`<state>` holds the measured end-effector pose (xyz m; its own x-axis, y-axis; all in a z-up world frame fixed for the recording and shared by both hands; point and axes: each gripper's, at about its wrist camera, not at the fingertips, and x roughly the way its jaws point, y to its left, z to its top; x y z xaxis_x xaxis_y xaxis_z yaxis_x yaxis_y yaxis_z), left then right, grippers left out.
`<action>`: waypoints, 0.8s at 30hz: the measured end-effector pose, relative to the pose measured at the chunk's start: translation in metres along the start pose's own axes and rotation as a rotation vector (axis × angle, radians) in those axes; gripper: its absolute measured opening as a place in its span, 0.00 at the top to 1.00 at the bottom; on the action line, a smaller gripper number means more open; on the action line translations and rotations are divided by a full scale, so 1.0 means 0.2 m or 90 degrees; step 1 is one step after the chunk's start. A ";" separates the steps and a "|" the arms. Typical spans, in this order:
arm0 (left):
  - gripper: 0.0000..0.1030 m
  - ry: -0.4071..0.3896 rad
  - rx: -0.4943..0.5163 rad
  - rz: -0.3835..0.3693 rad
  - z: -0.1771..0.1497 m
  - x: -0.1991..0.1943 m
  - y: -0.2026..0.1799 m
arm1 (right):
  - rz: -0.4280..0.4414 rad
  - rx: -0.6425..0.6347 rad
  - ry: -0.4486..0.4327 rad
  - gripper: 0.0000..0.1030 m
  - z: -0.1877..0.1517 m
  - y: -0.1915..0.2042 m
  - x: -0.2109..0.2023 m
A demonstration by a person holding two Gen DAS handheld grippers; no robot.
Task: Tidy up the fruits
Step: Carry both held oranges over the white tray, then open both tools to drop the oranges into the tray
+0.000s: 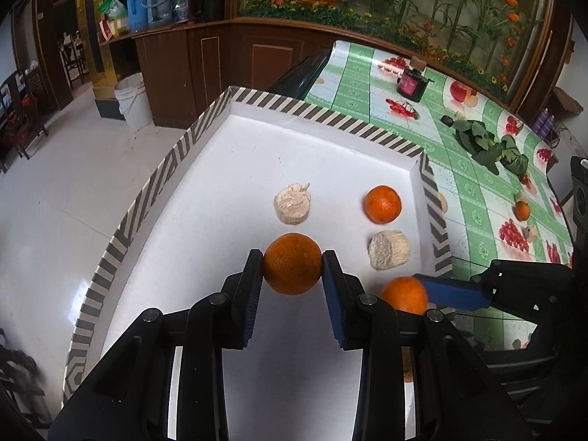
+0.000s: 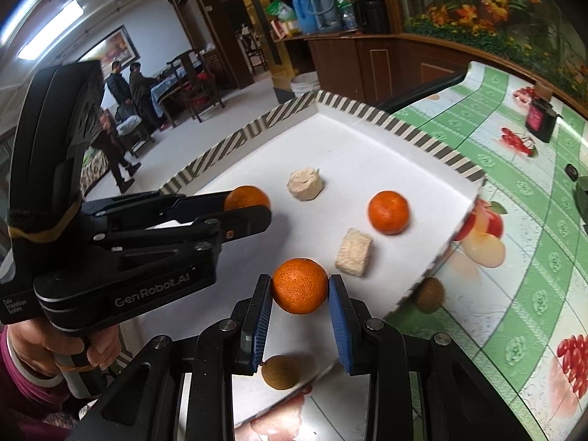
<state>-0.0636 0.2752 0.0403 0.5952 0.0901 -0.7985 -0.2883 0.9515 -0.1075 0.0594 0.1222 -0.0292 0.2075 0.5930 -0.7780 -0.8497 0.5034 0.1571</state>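
The tabletop, under a green fruit-print cloth, carries a white tray with a striped rim, apparently the collecting place for the fruit. Inside it lie one loose orange and two pale crumbly blocks whose nature is hard to make out. The left gripper has its jaws closed on an orange over the tray's near half, and the right gripper likewise clamps a second orange near the tray's right edge; whether either fruit touches the tray floor cannot be told. Two brown kiwi-like fruits sit low in the right view, one partly hidden behind the jaws, the other tucked under the tray's rim.
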 end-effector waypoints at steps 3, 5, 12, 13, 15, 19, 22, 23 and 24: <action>0.69 0.005 -0.005 0.000 -0.01 0.01 0.01 | -0.002 -0.007 0.014 0.71 0.00 0.01 0.05; 0.69 0.007 -0.008 0.000 -0.01 0.02 0.01 | -0.006 -0.009 0.019 0.71 0.00 0.01 0.07; 0.69 0.027 -0.021 0.003 -0.02 0.06 0.04 | -0.022 -0.031 0.028 0.71 0.02 0.03 0.12; 0.69 0.029 -0.024 0.001 -0.02 0.06 0.04 | -0.021 -0.033 0.029 0.71 0.00 0.06 0.12; 0.69 0.030 -0.029 -0.002 -0.01 0.06 0.05 | -0.024 -0.037 0.031 0.71 0.00 0.06 0.13; 0.68 0.034 -0.032 -0.002 -0.02 0.06 0.05 | -0.032 -0.038 0.019 0.71 0.00 0.06 0.14; 0.62 0.039 -0.044 -0.006 -0.02 0.05 0.07 | -0.028 -0.029 0.017 0.68 0.00 0.06 0.12; 0.61 0.038 -0.047 -0.011 -0.02 0.05 0.07 | -0.021 -0.025 0.015 0.67 0.00 0.05 0.12; 0.60 0.038 -0.054 -0.021 -0.02 0.04 0.08 | -0.014 -0.021 0.010 0.64 -0.01 0.05 0.10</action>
<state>-0.0658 0.2903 0.0303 0.5600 0.0382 -0.8276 -0.3334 0.9249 -0.1829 0.0549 0.1389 -0.0444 0.2180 0.5719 -0.7908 -0.8604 0.4951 0.1209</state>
